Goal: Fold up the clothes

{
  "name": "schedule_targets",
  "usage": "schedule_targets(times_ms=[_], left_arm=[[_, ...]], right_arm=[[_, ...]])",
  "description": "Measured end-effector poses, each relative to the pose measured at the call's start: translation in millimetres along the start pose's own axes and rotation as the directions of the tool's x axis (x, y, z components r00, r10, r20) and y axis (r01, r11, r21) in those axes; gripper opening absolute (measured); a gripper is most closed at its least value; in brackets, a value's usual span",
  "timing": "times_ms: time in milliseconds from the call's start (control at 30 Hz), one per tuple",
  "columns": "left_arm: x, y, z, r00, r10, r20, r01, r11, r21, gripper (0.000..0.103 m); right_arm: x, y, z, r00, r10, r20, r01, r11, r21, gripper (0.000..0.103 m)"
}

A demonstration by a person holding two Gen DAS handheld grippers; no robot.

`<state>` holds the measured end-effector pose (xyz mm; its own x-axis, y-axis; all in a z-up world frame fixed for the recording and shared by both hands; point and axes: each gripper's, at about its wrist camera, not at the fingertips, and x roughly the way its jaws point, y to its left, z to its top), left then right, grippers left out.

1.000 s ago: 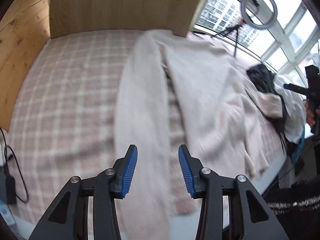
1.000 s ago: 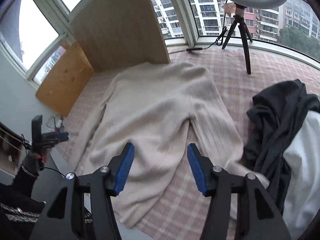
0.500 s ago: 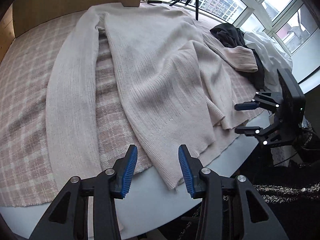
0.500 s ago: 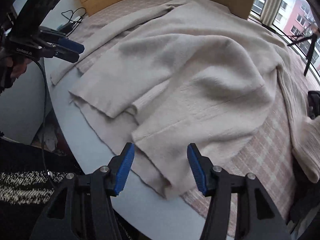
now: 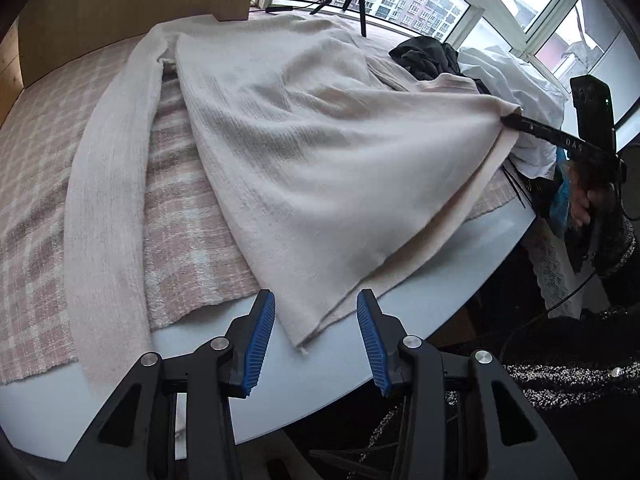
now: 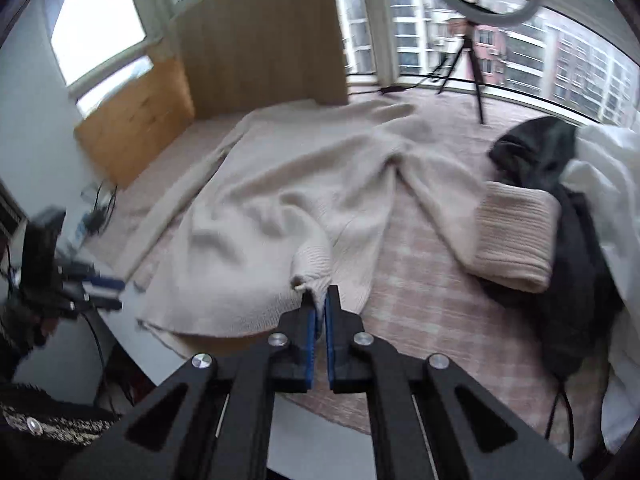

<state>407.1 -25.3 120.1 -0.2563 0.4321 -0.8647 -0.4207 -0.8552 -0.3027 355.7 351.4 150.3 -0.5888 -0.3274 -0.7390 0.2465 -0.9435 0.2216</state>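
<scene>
The cream sweater [image 5: 312, 152] lies spread over the checked blanket [image 5: 176, 216], no fold made yet; the folding has barely begun. The right gripper [image 6: 320, 312] is clamped on the sweater's near hem corner, lifting it. The left gripper [image 5: 316, 332] hangs half open and empty, the other hem corner lying between its jaws.

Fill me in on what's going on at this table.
A person is folding a cream sweater spread over a pink checked blanket on the table. The right tool has pinched one bottom corner of the hem and lifted it. The left tool hangs open just above the other bottom corner, not gripping it yet. Dark clothes lie heaped to the side.
</scene>
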Motion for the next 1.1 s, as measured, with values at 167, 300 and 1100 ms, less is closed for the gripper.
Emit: schedule_targets(times_ms=[167, 300, 1100], left_arm=[[20, -14, 2, 0.999, 0.02, -0.035, -0.019, 0.998, 0.055, 0.041], [36, -20, 7, 0.996, 0.048, -0.069, -0.042, 0.996, 0.08, 0.041], [-16, 58, -26, 0.995, 0.101, -0.02, -0.103, 0.979, -0.178, 0.005]], right_arm=[[14, -10, -2, 0.997, -0.062, -0.045, 0.063, 0.998, 0.012, 0.004], [17, -2, -5, 0.998, -0.026, -0.054, 0.026, 1.0, 0.0, 0.004], [40, 20, -79, 0.946, 0.026, -0.324, -0.009, 0.999, 0.054, 0.001]])
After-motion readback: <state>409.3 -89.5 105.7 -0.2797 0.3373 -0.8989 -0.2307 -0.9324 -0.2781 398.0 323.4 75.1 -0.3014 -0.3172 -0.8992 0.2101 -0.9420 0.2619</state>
